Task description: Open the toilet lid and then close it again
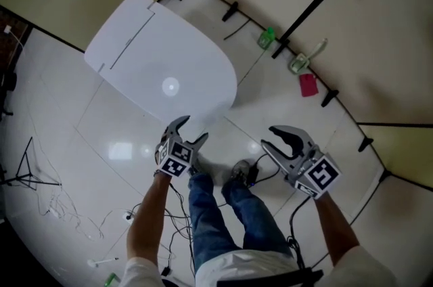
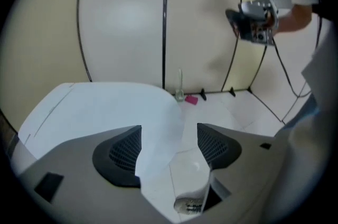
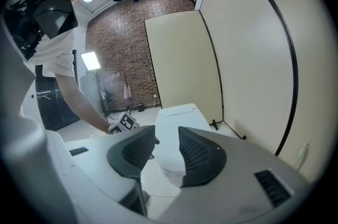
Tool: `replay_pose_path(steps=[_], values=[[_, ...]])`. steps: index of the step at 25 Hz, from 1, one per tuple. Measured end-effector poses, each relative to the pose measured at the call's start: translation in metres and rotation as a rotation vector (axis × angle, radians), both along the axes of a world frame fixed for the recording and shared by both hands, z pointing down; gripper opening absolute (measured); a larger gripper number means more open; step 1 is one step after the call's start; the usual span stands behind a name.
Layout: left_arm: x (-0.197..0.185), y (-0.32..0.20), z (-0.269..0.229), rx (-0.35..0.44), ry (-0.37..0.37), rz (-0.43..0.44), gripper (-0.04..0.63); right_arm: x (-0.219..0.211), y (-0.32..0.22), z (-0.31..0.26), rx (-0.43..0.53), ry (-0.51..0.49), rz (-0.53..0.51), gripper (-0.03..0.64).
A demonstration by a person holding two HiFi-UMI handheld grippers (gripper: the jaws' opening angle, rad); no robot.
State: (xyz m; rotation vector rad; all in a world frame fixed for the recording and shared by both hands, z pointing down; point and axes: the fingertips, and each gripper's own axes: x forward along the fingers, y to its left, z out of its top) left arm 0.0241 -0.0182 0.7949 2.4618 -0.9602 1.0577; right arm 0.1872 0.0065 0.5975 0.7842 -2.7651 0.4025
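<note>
the white toilet (image 1: 125, 25) stands on the tiled floor (image 1: 101, 143) with its lid (image 1: 172, 76) lying flat, shut. the lid's long axis runs from the hinge end, away from the person, to a rounded front edge that points at the left tongs (image 1: 193, 128). those hover right at that edge, spread wide and gripping nothing, with the rim showing in their gap. the right tongs (image 1: 270, 139) hang well off to the toilet's right, only a narrow gap between them, empty. i'd say the lift falls to the left hand.

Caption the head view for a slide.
Left gripper, jaws open, by the front edge of the closed lid; right gripper off to the side.
</note>
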Motion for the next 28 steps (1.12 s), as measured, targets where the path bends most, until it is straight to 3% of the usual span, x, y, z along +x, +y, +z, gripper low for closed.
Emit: replay_pose_path(steps=[4, 6, 8, 12, 16, 20, 28], values=[[0.009, 0.002, -0.129, 0.092, 0.278, -0.111, 0.325, 0.003, -0.004, -0.043, 0.066, 0.004, 0.022, 0.137], [0.012, 0.008, -0.202, 0.143, 0.405, -0.122, 0.325, 0.004, -0.005, -0.07, 0.1, 0.007, 0.034, 0.137], [0.015, 0.012, -0.268, 0.204, 0.48, -0.098, 0.324, 0.005, -0.009, -0.098, 0.12, 0.008, 0.044, 0.137], [0.02, 0.021, -0.377, 0.314, 0.564, -0.064, 0.324, 0.002, -0.009, -0.151, 0.18, -0.001, 0.055, 0.137], [0.022, 0.032, -0.439, 0.406, 0.601, -0.013, 0.324, -0.005, -0.001, -0.189, 0.235, -0.015, 0.043, 0.137], [0.027, 0.036, -0.462, 0.447, 0.65, -0.014, 0.324, -0.008, 0.006, -0.21, 0.277, -0.017, 0.02, 0.137], [0.044, 0.055, -0.458, 0.454, 0.648, -0.009, 0.324, 0.0, 0.017, -0.212, 0.288, -0.005, -0.002, 0.137]])
